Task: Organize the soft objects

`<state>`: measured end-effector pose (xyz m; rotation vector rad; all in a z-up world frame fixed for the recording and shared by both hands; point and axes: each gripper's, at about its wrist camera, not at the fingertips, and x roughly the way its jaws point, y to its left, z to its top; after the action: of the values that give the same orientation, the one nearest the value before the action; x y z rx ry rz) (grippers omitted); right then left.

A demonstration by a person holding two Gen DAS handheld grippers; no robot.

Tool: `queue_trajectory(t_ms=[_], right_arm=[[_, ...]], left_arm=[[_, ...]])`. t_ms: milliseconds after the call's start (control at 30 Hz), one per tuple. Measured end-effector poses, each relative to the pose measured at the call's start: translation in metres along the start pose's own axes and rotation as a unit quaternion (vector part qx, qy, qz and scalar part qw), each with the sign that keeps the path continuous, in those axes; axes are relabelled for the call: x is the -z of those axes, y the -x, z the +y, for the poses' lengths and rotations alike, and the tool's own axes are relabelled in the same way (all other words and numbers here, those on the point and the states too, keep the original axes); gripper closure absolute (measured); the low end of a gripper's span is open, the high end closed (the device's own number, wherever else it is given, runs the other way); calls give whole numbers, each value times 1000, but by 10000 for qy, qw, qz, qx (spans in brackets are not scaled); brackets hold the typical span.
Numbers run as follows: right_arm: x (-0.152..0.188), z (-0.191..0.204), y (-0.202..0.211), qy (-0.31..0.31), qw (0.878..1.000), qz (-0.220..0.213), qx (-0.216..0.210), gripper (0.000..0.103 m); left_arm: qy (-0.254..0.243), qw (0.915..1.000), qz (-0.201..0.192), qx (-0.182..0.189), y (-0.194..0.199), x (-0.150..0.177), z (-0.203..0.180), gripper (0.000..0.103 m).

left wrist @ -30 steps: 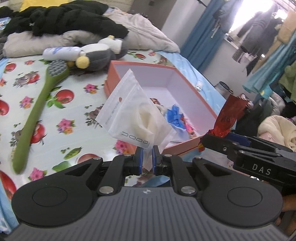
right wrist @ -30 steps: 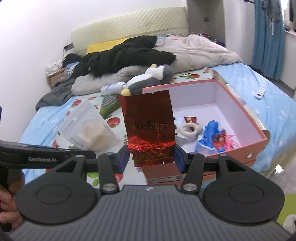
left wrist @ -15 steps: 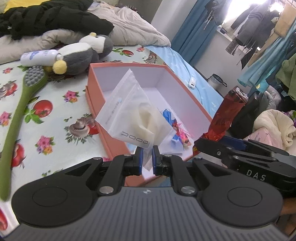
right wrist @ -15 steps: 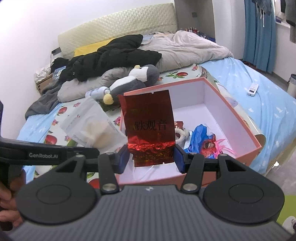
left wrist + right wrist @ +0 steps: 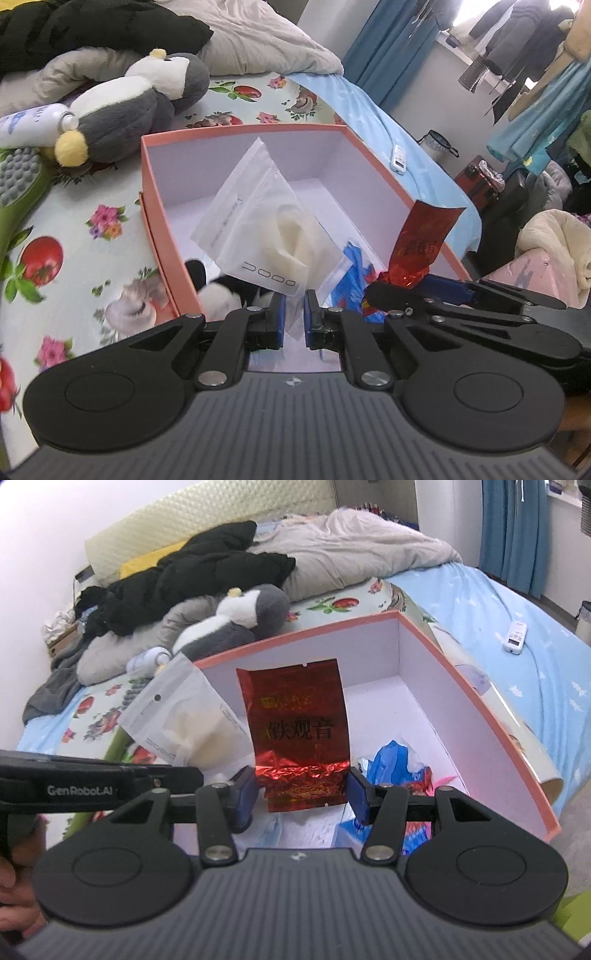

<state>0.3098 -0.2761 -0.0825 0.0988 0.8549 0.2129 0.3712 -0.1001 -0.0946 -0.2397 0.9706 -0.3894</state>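
We see a bed (image 5: 55, 236) spread with a fruit-and-flower cloth (image 5: 110, 221) over a blue sheet (image 5: 517, 602). Directly on the cloth stands an open pink box (image 5: 155, 206), and just behind it lies a grey-and-white plush penguin (image 5: 125, 107), its yellow tip touching a white bottle (image 5: 29, 123). A green brush (image 5: 18, 177) lies beside the bottle, at the left edge of the left wrist view. Farther back, a rumpled beige quilt (image 5: 351, 554) and a heap of black clothes (image 5: 192, 579) rest against a padded headboard (image 5: 177, 528). A white remote (image 5: 515, 637) lies on the blue sheet, well apart from the box.
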Motion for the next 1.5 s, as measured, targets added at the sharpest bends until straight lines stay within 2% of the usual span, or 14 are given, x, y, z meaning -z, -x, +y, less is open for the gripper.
queue_trajectory(t_ms=[300, 333, 367, 433, 533, 733, 1000, 1300, 1500], right_arm=[[-7, -15, -47, -227, 9989, 384, 109, 47], [-7, -16, -48, -275, 9988, 386, 90, 47], [-8, -17, -50, -311, 9986, 415, 69, 45], [-8, -17, -52, -340, 9982, 492, 105, 40], [-6, -16, -47, -392, 9981, 462, 136, 40], [-7, -3, -14, -324, 9993, 164, 126, 40], [-8, 17, 53, -282, 9987, -397, 123, 40], [0, 43, 131, -147, 9943, -1044, 141, 40], [17, 60, 170, -97, 9914, -1298, 143, 40]], left_arm=[[30, 9999, 85, -73, -40, -20, 12, 90], [13, 9999, 122, -95, -41, -21, 13, 86], [17, 9998, 137, -115, -42, -22, 14, 76], [61, 9998, 106, -144, -38, -21, 16, 63], [19, 9999, 23, -163, -27, -18, 15, 63], [0, 9996, -181, -205, 9, -13, 9, 63], [-132, 9975, -663, -196, 82, 4, -15, 63], [-262, 9922, -1213, -125, 166, 38, -40, 63], [-287, 9886, -1474, -111, 210, 65, -47, 63]])
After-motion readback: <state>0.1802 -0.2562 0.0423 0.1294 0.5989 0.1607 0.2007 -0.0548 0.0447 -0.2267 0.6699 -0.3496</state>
